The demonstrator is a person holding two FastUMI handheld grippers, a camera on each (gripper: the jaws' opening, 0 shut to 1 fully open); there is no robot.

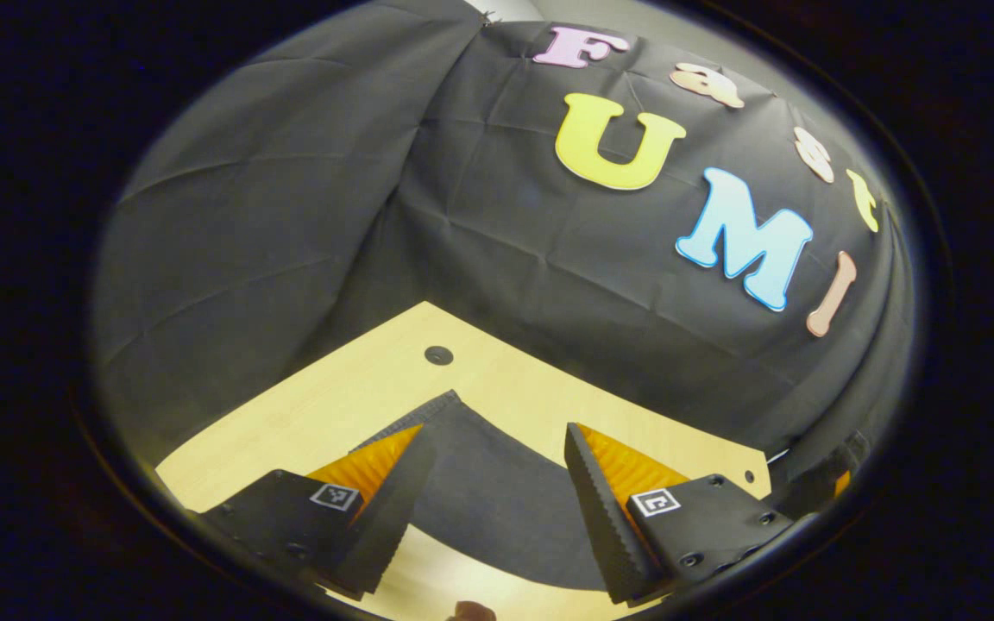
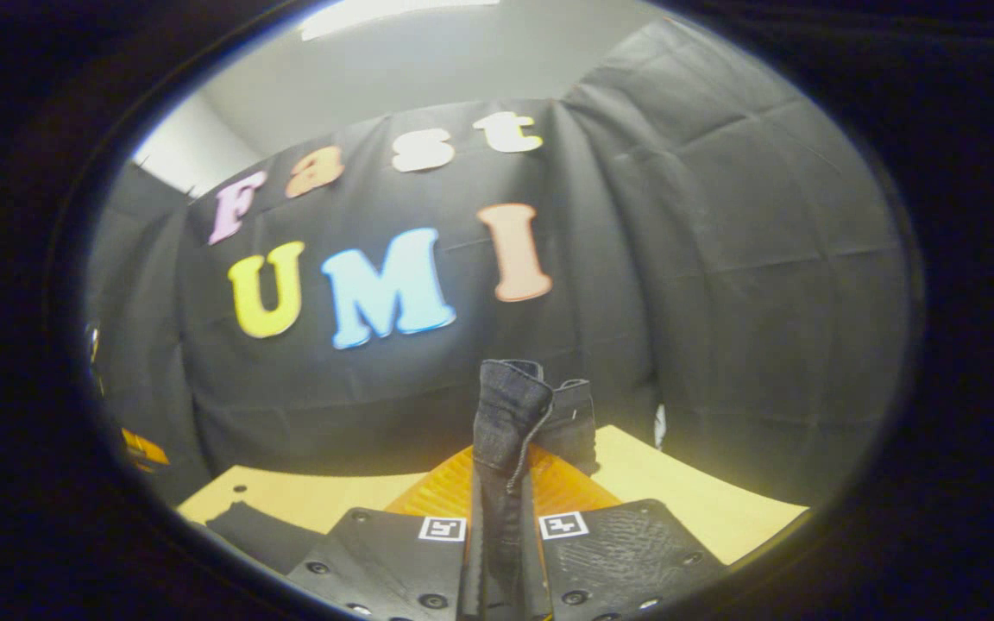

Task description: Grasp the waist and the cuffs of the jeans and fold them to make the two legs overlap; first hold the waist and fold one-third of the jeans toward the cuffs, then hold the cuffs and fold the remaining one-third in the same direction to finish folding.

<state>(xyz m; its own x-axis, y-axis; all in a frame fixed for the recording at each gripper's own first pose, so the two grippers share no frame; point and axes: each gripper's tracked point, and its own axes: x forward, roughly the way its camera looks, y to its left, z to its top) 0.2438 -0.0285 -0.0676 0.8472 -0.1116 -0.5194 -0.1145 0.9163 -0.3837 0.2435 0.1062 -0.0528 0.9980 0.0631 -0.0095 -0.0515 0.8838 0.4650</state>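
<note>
One pair of jeans (image 2: 510, 414) — right gripper (image 2: 501, 539) pinches its edge; left gripper (image 1: 497, 500) spread above the table (image 1: 359, 379) corner.

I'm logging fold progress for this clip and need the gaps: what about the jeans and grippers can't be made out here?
- Left gripper view: the jeans lie partly behind the open left gripper and run off the lower edge, so the fold stage is unclear.
- Right gripper view: the right gripper pinches a bunched denim edge; waist or cuff cannot be told.
- Right gripper view: the object at the far left edge is cut off.
</note>
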